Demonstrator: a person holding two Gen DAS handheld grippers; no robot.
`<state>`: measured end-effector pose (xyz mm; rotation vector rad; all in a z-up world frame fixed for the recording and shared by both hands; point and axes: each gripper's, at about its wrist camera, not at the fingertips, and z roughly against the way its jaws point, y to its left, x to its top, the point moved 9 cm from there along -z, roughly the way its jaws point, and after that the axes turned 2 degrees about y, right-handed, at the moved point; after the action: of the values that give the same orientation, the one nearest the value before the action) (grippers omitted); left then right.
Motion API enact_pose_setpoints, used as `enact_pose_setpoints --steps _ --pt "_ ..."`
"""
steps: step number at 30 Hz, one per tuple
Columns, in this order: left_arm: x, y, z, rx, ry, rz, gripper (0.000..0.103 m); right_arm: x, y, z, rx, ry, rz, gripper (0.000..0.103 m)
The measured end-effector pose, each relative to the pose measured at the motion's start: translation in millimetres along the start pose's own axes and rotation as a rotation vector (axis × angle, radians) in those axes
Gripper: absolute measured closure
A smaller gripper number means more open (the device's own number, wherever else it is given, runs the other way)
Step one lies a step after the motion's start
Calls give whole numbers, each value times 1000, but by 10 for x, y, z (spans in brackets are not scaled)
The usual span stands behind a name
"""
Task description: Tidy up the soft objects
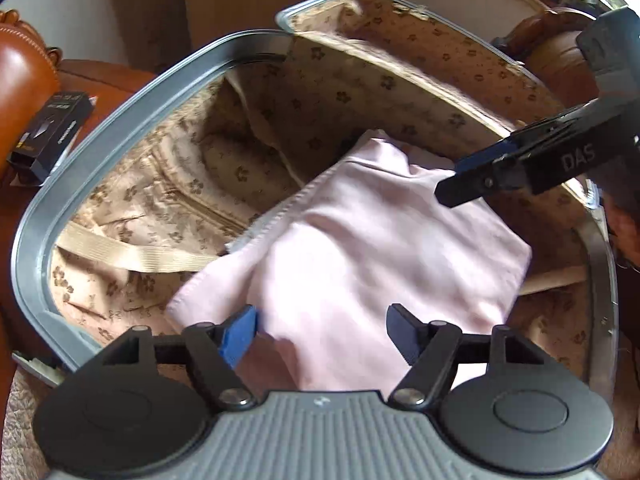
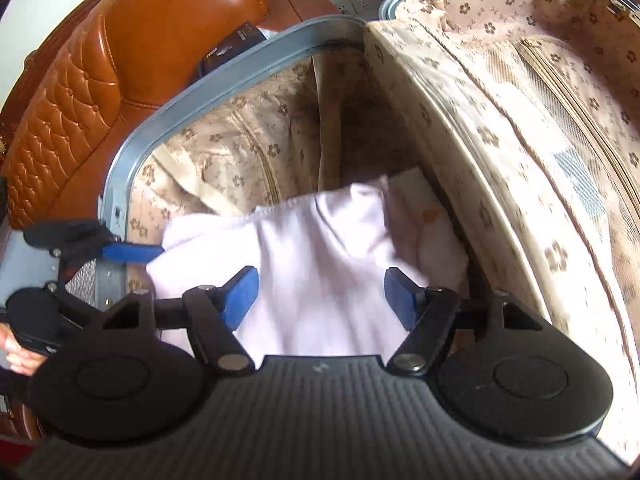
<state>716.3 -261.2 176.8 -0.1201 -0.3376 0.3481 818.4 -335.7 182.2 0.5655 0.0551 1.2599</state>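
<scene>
A folded pale pink cloth (image 1: 360, 248) lies in the open suitcase (image 1: 120, 120) on its flower-print lining. My left gripper (image 1: 322, 332) hovers open over the cloth's near edge, one blue pad to each side, gripping nothing. The right gripper (image 1: 460, 184) reaches in from the upper right, its tip over the cloth's far corner. In the right wrist view the right gripper (image 2: 320, 296) is open above the pink cloth (image 2: 320, 240). There the left gripper (image 2: 132, 252) comes in from the left, its blue finger at the cloth's corner. The suitcase (image 2: 224, 56) rim frames both.
The lid (image 2: 540, 100) stands open at the right, with a zip pocket. A beige elastic strap (image 1: 132, 254) crosses the case floor. A brown leather chair (image 2: 100, 80) stands behind, and a black box (image 1: 52, 136) lies beside the case. A hand (image 2: 16, 354) holds the left gripper.
</scene>
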Motion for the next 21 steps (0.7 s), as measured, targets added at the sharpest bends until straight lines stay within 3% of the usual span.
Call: enact_pose_setpoints --steps 3,6,9,11,17,21 --pt "-163 -340 -49 -36 59 -118 26 -373 -83 -12 -23 61 -16 25" --pt "-284 -379 -131 78 91 -159 27 -607 -210 -108 -55 89 -69 25" --pt "-365 -304 -152 123 111 -142 25 -711 -328 -198 -53 79 -118 25" --pt "-418 -191 -184 192 138 -138 25 -738 -395 -235 -52 69 -149 25" --pt "-255 22 67 176 86 -122 25 -756 -368 -98 -53 5 -195 25" --pt "16 211 199 142 55 -154 25 -901 -228 224 -26 -99 -360 25"
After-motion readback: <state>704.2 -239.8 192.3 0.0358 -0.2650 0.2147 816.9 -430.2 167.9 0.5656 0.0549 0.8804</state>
